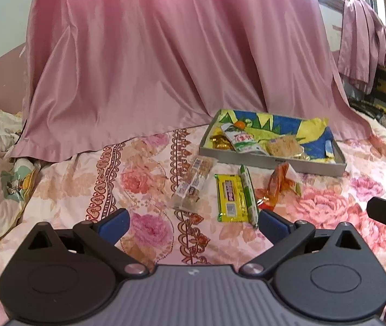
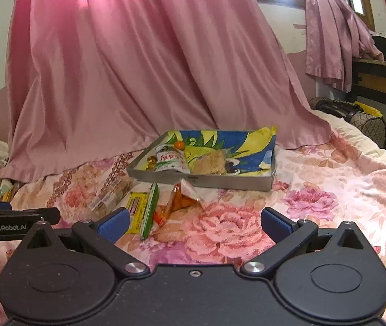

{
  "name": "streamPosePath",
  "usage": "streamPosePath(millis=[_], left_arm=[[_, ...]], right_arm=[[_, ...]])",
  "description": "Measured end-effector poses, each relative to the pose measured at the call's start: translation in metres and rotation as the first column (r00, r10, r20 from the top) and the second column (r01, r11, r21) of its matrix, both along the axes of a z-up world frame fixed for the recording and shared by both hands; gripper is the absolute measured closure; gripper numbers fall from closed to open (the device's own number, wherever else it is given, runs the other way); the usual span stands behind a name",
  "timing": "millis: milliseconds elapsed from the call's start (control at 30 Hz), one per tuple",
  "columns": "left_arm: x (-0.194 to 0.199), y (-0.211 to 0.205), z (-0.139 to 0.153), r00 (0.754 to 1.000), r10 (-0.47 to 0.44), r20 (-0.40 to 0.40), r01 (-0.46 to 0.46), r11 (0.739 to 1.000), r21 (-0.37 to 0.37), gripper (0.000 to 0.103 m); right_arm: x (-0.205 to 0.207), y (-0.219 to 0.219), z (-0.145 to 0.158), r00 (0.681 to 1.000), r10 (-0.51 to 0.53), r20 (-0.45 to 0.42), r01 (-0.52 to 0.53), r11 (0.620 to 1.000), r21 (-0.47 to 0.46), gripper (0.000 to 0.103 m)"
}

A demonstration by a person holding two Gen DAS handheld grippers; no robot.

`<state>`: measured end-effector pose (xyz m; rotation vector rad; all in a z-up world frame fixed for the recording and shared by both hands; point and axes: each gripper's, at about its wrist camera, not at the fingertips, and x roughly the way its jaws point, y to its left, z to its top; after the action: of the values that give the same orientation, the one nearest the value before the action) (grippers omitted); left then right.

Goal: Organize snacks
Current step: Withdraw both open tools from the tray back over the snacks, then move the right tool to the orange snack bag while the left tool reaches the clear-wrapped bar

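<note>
A grey tray (image 1: 312,166) (image 2: 220,183) lined with a bright blue and yellow sheet lies on the floral bedspread. It holds a white and green pouch (image 1: 243,139) (image 2: 169,159), a cracker pack (image 1: 283,146) (image 2: 210,163) and gold-wrapped sweets (image 1: 218,141). In front of the tray lie a clear nut bar (image 1: 193,183) (image 2: 108,197), a yellow bar (image 1: 231,197) (image 2: 137,210), a green stick (image 1: 248,193) (image 2: 149,209) and an orange packet (image 1: 277,183) (image 2: 179,199). My left gripper (image 1: 193,224) is open and empty, just short of these snacks. My right gripper (image 2: 193,224) is open and empty, to the right of them.
A pink curtain (image 1: 165,68) (image 2: 138,76) hangs down onto the bed behind the tray. Crumpled bedding (image 1: 0,135) lies at the far left. A dark desk (image 2: 380,81) and a bag (image 2: 355,116) stand at the right beyond the bed's edge.
</note>
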<state>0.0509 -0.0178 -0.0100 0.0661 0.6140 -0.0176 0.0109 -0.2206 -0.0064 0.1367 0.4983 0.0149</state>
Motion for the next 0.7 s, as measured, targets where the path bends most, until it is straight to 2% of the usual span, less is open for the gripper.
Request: streamPosePath(millis=[167,700], left_arm=[[0.004,-0.002,-0.003,1.0,0.005,-0.028,-0.004,1.0,0.028,0.0],[0.022,0.0,-0.013,0.99,0.005,-0.139,-0.001,1.0,0.029,0.0]], right_arm=[[0.004,0.004,-0.004,0.999,0.014,-0.039,-0.015,1.0,-0.018,0.001],[0.022,0.007,-0.022,0.984,0.016,-0.18,-0.02,1.0,-0.02,0.001]])
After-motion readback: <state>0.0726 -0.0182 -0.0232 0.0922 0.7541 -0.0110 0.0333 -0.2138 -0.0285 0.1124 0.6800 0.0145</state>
